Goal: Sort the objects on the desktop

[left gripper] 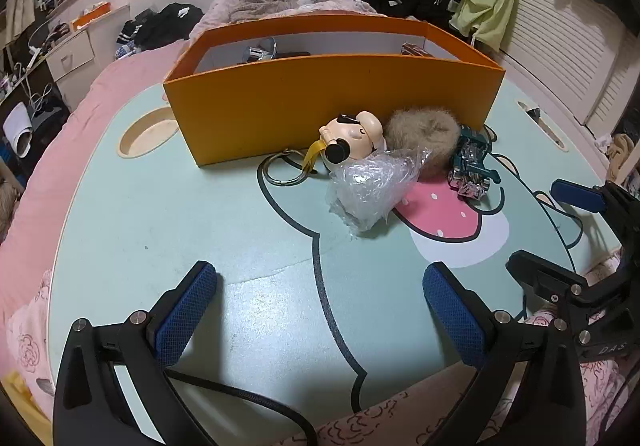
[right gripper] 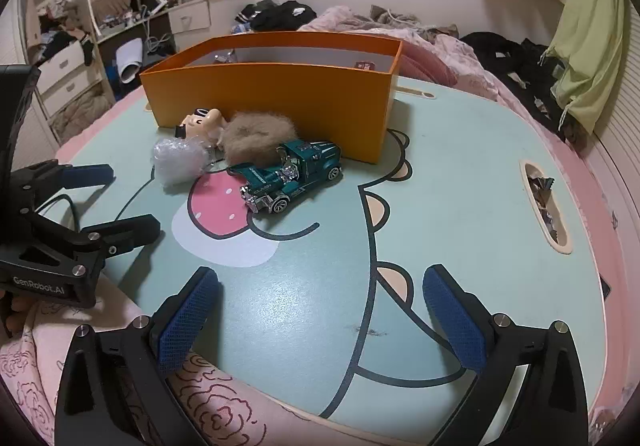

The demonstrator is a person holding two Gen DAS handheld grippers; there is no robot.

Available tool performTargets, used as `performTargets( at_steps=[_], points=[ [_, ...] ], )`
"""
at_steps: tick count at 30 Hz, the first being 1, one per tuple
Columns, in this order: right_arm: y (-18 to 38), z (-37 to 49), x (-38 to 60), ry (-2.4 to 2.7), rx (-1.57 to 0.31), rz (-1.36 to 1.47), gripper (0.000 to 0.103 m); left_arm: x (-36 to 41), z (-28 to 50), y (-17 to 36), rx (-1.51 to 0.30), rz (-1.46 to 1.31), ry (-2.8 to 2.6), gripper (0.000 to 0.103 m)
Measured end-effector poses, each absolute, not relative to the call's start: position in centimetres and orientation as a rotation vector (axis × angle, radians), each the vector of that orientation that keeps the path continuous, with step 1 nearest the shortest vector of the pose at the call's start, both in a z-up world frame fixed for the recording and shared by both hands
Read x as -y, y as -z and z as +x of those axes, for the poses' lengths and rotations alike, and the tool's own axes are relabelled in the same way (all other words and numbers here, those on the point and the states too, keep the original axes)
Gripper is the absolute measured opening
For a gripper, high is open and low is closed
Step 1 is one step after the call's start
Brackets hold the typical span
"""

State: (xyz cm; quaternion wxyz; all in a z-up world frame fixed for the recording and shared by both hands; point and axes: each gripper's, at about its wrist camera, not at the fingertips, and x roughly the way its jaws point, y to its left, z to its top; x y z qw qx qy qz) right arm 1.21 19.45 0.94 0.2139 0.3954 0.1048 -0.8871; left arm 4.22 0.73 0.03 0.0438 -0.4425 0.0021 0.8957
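Both grippers, left and right, are hovering spread apart, empty, toy truck sitting mid-frame by orange box.

Left gripper & right gripper angled down, fingers wide apart, empty.

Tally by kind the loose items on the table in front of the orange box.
Toy truck: 1
Pig figurine: 1
Fluffy hair tie: 1
Clear plastic bag: 1
Metal ring: 1
Total: 5, all outside the orange box.
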Motion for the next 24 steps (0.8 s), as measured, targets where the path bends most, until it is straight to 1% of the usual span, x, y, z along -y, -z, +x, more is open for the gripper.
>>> performTargets(
  at_steps=[24],
  points=[
    [-1.08,1.25,-19.52,2.465,-0.288,1.097,0.103,-0.82,4.07,-0.16,-0.005,-1.355,-2.738,0.103]
  ],
)
